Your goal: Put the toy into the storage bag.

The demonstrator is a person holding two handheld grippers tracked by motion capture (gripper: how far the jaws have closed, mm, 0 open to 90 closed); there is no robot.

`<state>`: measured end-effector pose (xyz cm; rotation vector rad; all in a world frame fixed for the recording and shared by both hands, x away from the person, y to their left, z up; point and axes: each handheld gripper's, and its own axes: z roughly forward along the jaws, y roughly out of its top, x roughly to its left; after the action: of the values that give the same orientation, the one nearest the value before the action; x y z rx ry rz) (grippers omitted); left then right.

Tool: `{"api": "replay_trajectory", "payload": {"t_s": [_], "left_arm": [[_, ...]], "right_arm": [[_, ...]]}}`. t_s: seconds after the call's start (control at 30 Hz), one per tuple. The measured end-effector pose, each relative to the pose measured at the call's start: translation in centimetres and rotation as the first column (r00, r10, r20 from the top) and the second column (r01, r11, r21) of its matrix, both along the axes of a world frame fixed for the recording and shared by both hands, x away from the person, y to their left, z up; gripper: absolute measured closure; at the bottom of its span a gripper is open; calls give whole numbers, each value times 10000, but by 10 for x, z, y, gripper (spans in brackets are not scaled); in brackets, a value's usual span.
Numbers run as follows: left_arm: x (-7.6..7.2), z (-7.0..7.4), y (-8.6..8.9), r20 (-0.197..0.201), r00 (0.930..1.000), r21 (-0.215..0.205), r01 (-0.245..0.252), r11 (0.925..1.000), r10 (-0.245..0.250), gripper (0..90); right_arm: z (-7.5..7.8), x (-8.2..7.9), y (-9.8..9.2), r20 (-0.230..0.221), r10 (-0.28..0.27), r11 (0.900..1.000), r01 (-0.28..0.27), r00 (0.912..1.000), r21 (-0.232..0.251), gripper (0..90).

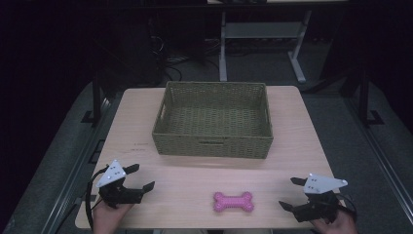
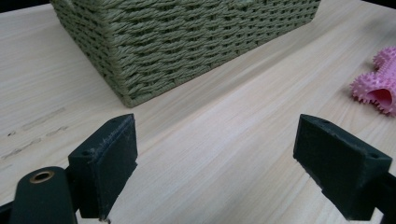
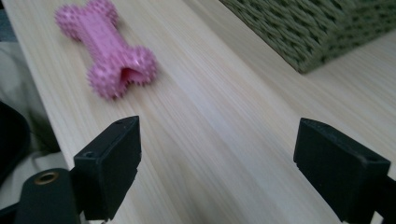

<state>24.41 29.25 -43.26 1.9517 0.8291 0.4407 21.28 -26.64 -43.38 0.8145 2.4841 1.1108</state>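
Counting from the high view: I have one woven basket [image 1: 213, 119], one pink spiky bone toy [image 1: 234, 202], one wooden table [image 1: 292, 146], two grippers, two hands. The basket sits at the table's middle toward the far edge, nothing visible inside it. The bone toy lies flat near the table's near edge, in front of the basket and well apart from it, between my two grippers but touching neither

My left gripper [image 1: 142, 176] sits at the near-left corner of the table, jaws spread wide, nothing between them. My right gripper [image 1: 291, 192] sits at the near-right corner, jaws also released and wide, holding nothing. Each has a grey three-cornered plate on top, and a hand [image 1: 109, 217] comes in under the left one from the bottom edge, another hand [image 1: 336, 225] under the right

The left gripper view adds the basket [image 2: 187, 42] up close: tight green weave and its near corner on the table [image 2: 224, 130], plus one end of the bone toy [image 2: 378, 86] at the right edge. Its two black pads stand far apart over bare wood

The right gripper view gives the whole bone toy [image 3: 109, 49], ahead and left of the jaws, near the table edge, with a hollow end facing the camera, which the high view is too small to show. A basket corner [image 3: 317, 32] shows upper right
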Motion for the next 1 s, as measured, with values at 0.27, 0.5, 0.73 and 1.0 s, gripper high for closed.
{"api": "replay_trajectory", "payload": {"t_s": [0.27, 0.5, 0.73, 1.0], "left_arm": [[2, -2, -1, -94, 9998, -34, 160, 9999, -160, 131], [0, -3, 5, -140, 9999, -85, 75, 9999, -76, 131], [-3, -3, 14, -181, 9996, -232, -223, 9995, 219, 131], [-4, -4, 18, -170, 9995, -379, -279, 9989, 273, 132]], "right_arm": [[24, 18, 29, -365, 1098, 9930, -1113, 9933, -396, 145], [30, 36, 54, -986, 1988, 9729, -2084, 9751, -999, 144], [32, 49, 79, -1510, 2655, 9490, -2858, 9522, -1332, 145], [34, 51, 107, -1848, 3378, 9116, -3696, 9229, -1800, 145]]}}
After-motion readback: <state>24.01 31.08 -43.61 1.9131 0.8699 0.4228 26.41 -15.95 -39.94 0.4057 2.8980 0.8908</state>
